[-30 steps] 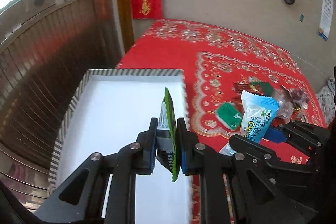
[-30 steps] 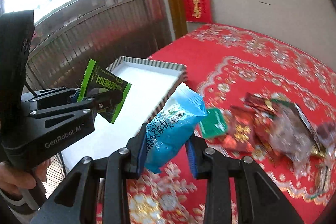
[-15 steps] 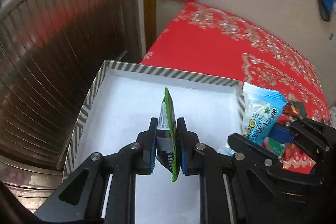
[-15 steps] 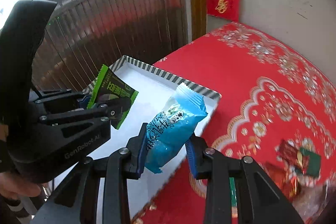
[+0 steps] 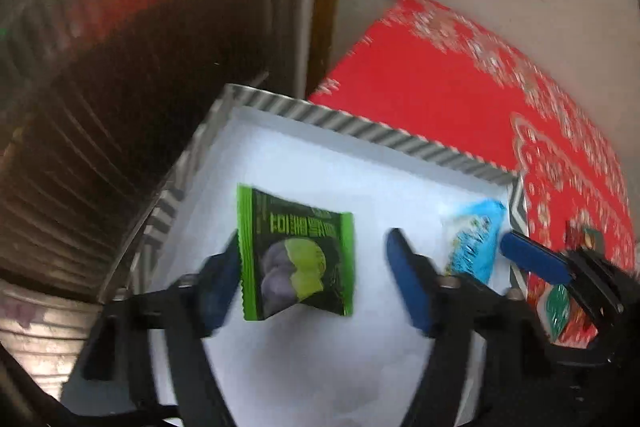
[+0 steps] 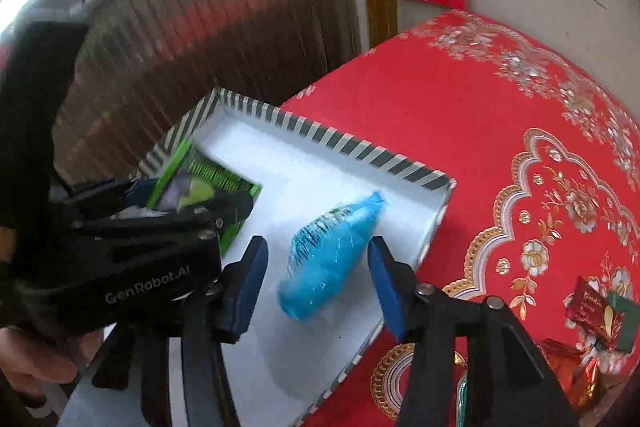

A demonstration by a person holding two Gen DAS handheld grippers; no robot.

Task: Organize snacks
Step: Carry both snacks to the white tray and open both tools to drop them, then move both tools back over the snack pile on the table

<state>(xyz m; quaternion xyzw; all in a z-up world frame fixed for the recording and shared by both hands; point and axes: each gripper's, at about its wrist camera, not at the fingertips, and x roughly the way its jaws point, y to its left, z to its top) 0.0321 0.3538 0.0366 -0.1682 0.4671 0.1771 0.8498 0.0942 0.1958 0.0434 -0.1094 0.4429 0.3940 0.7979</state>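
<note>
Striped white tray (image 6: pixel 352 143), green packet (image 5: pixel 298 255) between my opening left claw (image 5: pixel 316 279) jaws, possibly touching one, blue packet (image 6: pixel 332 255) loose between my opening right claw (image 6: pixel 316 279) jaws.

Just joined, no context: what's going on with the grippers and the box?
A person is sorting snacks into a striped-rim white box with two handheld grippers. The left gripper is opening, its green snack packet loose between the jaws. The right gripper is opening over the blue snack packet. More wrapped snacks wait on the red tablecloth.
</note>
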